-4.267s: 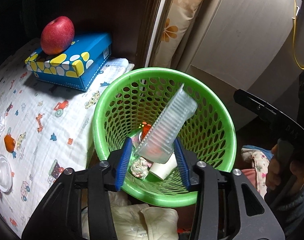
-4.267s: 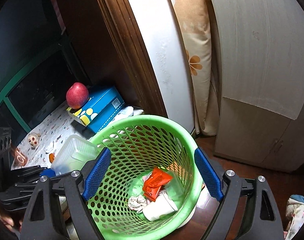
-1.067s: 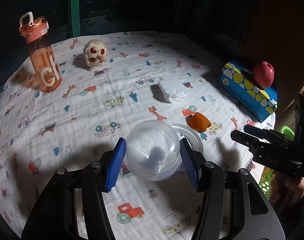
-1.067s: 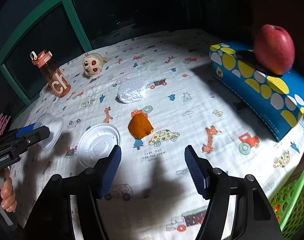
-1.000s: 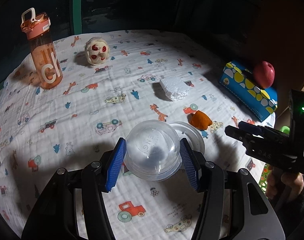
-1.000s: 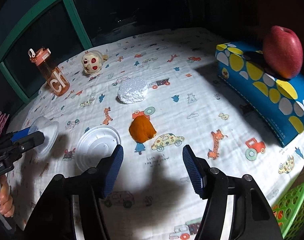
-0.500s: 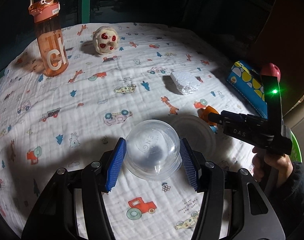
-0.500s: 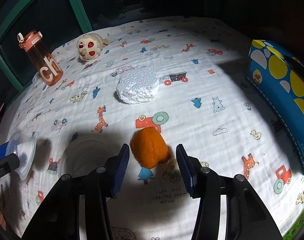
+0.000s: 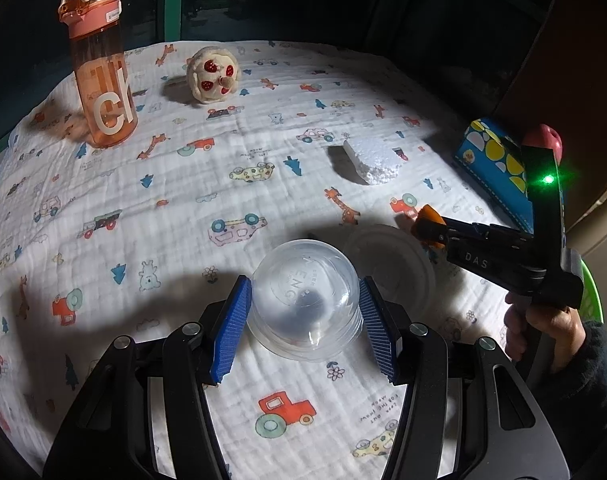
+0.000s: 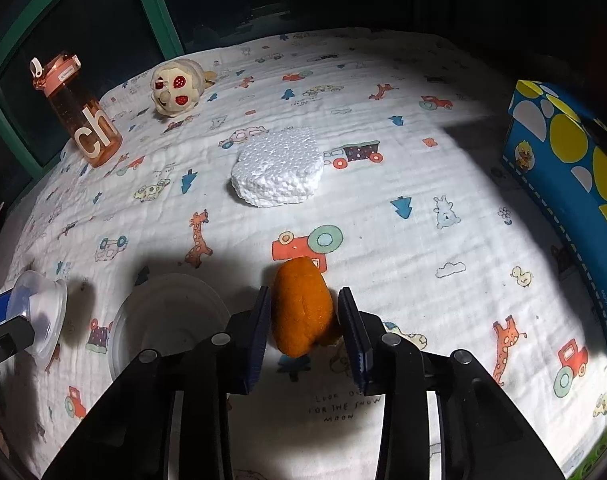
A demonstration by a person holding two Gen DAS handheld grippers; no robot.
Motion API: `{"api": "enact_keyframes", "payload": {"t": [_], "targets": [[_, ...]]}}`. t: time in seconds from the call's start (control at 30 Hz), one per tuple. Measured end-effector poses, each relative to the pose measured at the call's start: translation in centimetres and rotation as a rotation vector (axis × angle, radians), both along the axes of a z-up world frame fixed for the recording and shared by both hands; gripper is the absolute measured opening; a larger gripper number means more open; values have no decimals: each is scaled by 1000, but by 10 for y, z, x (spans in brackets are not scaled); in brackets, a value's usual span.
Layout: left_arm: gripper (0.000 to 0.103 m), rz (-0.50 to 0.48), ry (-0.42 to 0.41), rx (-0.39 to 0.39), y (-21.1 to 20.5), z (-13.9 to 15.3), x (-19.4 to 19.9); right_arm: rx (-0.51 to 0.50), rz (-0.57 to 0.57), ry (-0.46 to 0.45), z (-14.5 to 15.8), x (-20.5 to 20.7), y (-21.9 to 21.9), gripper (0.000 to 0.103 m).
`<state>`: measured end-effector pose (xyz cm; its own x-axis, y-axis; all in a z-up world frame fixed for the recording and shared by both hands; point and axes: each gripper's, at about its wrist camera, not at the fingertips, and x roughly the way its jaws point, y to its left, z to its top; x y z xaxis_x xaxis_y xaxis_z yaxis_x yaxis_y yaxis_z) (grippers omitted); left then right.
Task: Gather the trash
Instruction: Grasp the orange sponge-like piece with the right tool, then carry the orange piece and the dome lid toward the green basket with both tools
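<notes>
My left gripper is shut on a clear plastic cup, upside down, just over the patterned cloth. The cup also shows at the left edge of the right wrist view. My right gripper has closed around an orange peel lying on the cloth; the pads sit against its sides. In the left wrist view the right gripper shows from the side with the peel at its tips. A white plastic lid lies left of the peel. A white foam chunk lies further back.
An orange water bottle and a small plush toy stand at the back left. A blue dotted tissue box with a red apple on it is at the right. The green basket rim shows past the table's right edge.
My right gripper moved in over the orange peel and narrowed its jaws around it. My left gripper still holds the clear cup and has barely shifted.
</notes>
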<state>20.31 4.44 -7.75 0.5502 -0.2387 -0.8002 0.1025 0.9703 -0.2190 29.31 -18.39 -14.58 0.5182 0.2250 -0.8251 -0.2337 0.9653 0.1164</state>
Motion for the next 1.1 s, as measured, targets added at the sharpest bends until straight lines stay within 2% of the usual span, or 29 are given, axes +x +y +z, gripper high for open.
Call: {"api": "enact_keyframes", "payload": {"t": [0.33, 0.73, 0.97, 1.1], "targets": [[55, -50, -37, -14, -23, 16, -14, 66, -40, -60, 43, -56, -25, 30], [55, -171, -82, -36, -80, 38, -42, 103, -130, -133, 90, -145, -83, 30], [55, -233, -100, -47, -114, 49, -54, 103, -217, -154, 102, -185, -128, 30], [55, -267, -114, -49, -133, 55, -60, 70, -277, -155, 102, -206, -162, 30]]}}
